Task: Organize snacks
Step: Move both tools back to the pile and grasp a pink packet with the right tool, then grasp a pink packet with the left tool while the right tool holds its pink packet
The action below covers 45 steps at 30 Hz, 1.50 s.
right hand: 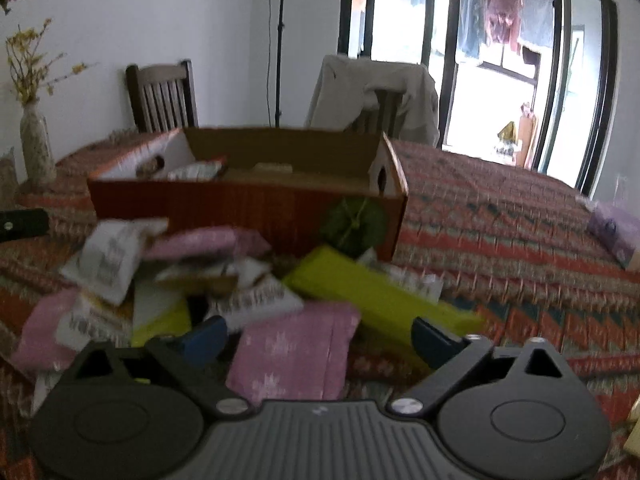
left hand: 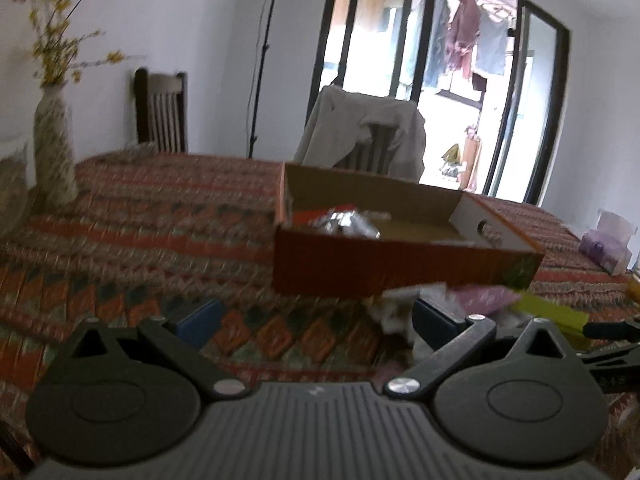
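An open orange cardboard box (left hand: 400, 268) stands on the patterned tablecloth; a silver foil snack (left hand: 346, 222) lies inside it. The box also shows in the right wrist view (right hand: 240, 208), with a white packet (right hand: 196, 170) inside. In front of it lies a pile of snacks: pink packets (right hand: 296, 352), white packets (right hand: 106, 258) and a long yellow box (right hand: 380, 296). My left gripper (left hand: 316, 322) is open and empty, left of the pile and short of the box. My right gripper (right hand: 320, 338) is open and empty, low over the pink packet.
A vase with yellow flowers (left hand: 54, 148) stands at the table's left. Two chairs (right hand: 162, 96) stand behind the table, one draped with a coat (right hand: 372, 96). A purple tissue pack (right hand: 616, 232) lies at the right edge. The other gripper's tip (right hand: 22, 224) shows at the left.
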Available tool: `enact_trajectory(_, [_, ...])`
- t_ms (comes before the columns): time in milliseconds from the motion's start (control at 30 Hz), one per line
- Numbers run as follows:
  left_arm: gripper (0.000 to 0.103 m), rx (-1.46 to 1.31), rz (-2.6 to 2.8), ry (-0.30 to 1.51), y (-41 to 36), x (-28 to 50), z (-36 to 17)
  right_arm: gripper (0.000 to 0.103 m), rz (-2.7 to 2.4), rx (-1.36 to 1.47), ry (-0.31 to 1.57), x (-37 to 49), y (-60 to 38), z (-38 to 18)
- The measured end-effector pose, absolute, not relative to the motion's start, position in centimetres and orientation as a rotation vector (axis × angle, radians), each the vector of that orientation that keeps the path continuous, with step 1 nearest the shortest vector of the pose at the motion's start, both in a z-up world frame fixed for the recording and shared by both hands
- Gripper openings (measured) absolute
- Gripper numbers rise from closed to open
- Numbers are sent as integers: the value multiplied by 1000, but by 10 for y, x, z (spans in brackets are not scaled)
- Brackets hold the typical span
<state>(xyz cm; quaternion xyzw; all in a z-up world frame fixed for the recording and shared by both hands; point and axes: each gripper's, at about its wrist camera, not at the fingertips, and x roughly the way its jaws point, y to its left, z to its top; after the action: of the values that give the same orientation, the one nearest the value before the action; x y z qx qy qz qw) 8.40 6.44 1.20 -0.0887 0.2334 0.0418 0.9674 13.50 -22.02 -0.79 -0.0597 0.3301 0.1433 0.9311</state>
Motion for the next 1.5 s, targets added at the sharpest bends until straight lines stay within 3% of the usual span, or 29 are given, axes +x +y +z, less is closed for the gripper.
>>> enact_trajectory(167, [103, -175, 87, 512, 63, 74, 5, 83, 317, -104, 713, 137, -214, -19])
enact_trajectory(300, [103, -160, 85, 542, 55, 71, 3, 64, 327, -86, 708, 135, -212, -21])
enact_trajectory(367, [103, -154, 74, 567, 49, 73, 0, 60, 324, -85, 703, 134, -212, -20])
enact_trajectory(967, [103, -87, 44, 702, -2, 103, -15, 60, 311, -6, 625, 117, -245, -9])
enact_trajectory(1267, [71, -95, 28, 656, 26, 86, -7, 60, 315, 10, 629, 116, -247, -12])
enact_trajectory(1300, [64, -105, 19, 643, 30, 83, -6, 60, 317, 10, 629, 116, -247, -12])
enact_trajectory(1500, [59, -100, 55, 631, 44, 76, -2, 60, 323, 6, 628, 115, -245, -12])
